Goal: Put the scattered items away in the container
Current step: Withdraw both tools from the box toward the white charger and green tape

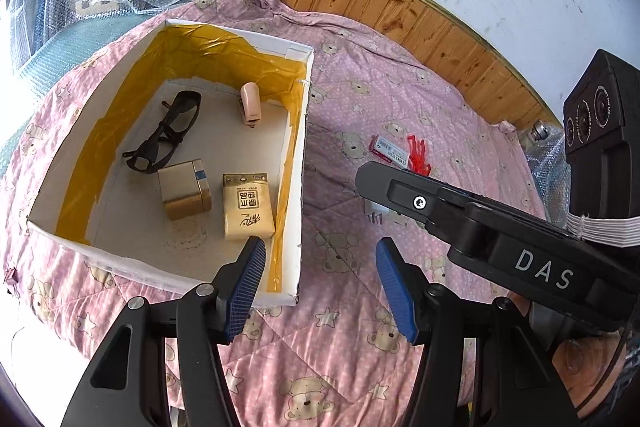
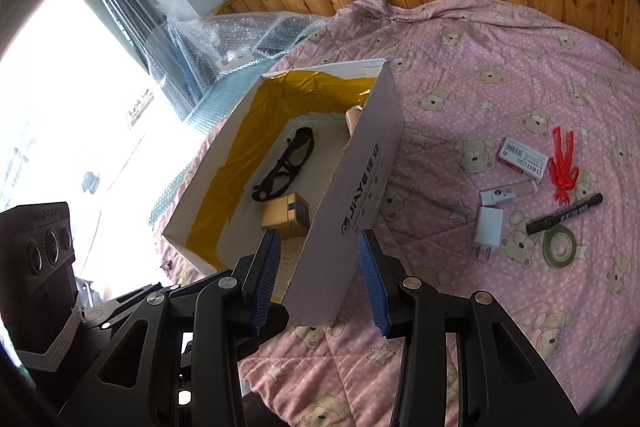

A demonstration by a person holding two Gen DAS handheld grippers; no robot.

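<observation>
The box (image 1: 294,187) sits open on the bed (image 1: 360,327), on a pink quilt with little bears and stars. It is white card, with shiny yellow tape along its inner walls. Inside lie dark glasses (image 1: 166,135), a pink stapler (image 1: 251,103), a small gold box (image 1: 185,193) and a tan tissue pack (image 1: 249,205). From the right wrist view the near wall hides the tissue pack and most of the stapler.

Still out on the quilt, well apart from the box, are a white plug (image 2: 487,231), a red and white pack (image 2: 522,159), a red plastic thing (image 2: 564,167), a black marker (image 2: 565,213), a green tape roll (image 2: 560,247) and a small clear bottle (image 2: 508,193). I cannot read its label.

The left tongs (image 1: 320,283) are spread wide and hold nothing, near the box corner. The right tongs (image 2: 319,279) are also spread wide and empty, with the box wall seen between them. In the left view the right tool covers most of the plug. Bubble wrap (image 2: 240,39) lies crumpled behind the box.
</observation>
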